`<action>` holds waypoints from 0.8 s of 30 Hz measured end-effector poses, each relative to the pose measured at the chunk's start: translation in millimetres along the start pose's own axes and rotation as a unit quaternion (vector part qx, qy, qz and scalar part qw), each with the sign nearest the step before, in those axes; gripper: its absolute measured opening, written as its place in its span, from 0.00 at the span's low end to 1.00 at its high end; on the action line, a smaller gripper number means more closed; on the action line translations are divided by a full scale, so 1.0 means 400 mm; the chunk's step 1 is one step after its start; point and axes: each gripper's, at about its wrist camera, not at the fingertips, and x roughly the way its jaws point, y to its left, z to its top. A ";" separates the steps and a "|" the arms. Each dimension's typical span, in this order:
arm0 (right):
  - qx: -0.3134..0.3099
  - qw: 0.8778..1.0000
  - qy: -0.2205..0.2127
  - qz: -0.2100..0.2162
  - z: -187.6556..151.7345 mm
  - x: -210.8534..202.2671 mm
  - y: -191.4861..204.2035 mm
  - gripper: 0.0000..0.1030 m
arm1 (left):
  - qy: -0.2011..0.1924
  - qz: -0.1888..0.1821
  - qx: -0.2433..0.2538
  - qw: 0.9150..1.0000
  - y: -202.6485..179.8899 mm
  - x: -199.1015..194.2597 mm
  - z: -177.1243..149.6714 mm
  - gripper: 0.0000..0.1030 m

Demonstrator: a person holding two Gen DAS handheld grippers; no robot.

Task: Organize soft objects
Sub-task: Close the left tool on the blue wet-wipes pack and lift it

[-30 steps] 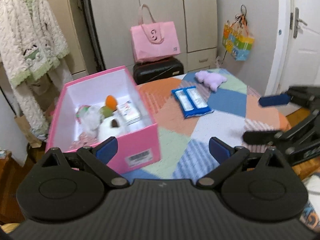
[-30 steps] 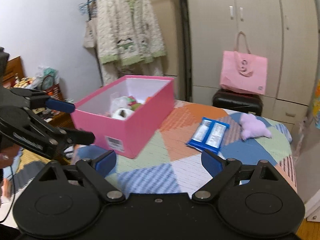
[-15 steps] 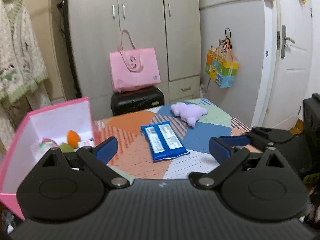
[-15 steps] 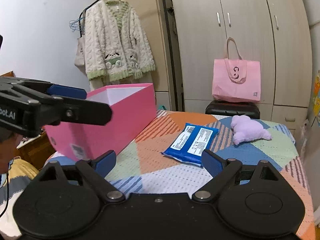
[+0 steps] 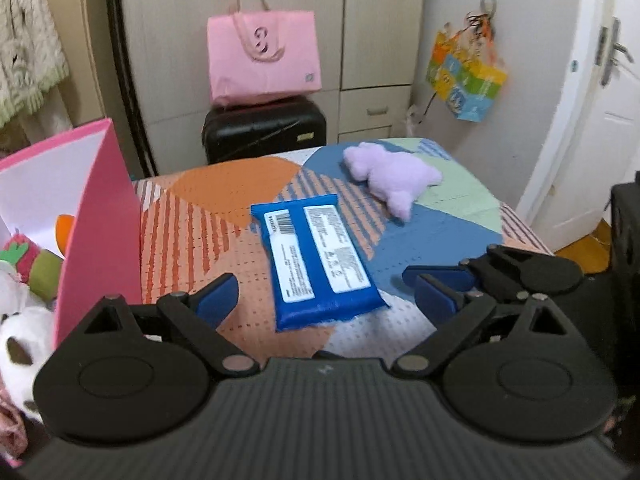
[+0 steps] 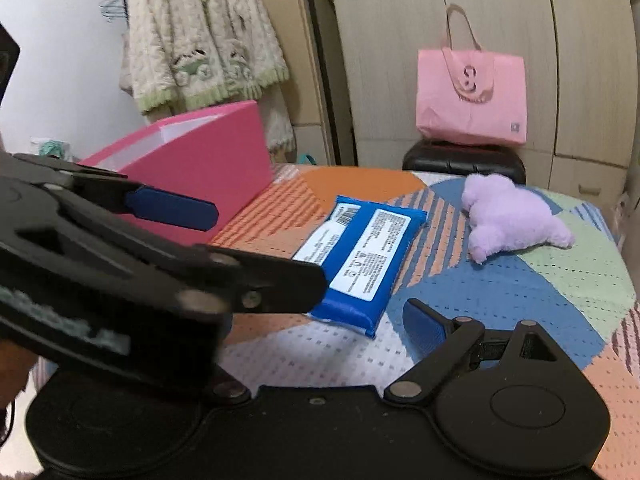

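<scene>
Both sets of fingers are spread wide and hold nothing. My left gripper [image 5: 326, 294] hovers low, and the blue wipes pack [image 5: 318, 256] lies flat on the patchwork cover [image 5: 440, 216] just ahead of and between its fingers. My right gripper [image 5: 436, 280] sits just off the left one's right finger, its own left finger hidden behind the left rig in its own view.

One pack: I judge it light, squashy and slick in its film, so I would pinch across the narrow width, mid-length.

Beyond the fingertips, to the right, lies one purple plush [image 5: 390, 178]: very light and yielding, best grabbed around the body.

Left of the fingers stands one pink box [image 5: 102, 216], holding several soft toys I cannot count.
</scene>
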 end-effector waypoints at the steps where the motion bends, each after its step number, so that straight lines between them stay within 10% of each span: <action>1: 0.001 1.000 0.006 0.003 0.005 0.011 -0.003 0.92 | 0.005 -0.002 -0.007 1.000 0.007 0.015 0.004 0.93; 16: -0.054 0.997 0.048 -0.042 0.029 0.100 0.020 0.92 | 0.074 -0.051 -0.095 0.991 0.084 0.156 0.002 0.68; 24: -0.047 0.998 0.019 -0.048 0.021 0.073 0.017 0.58 | 0.045 -0.029 -0.083 0.995 0.064 0.145 -0.021 0.57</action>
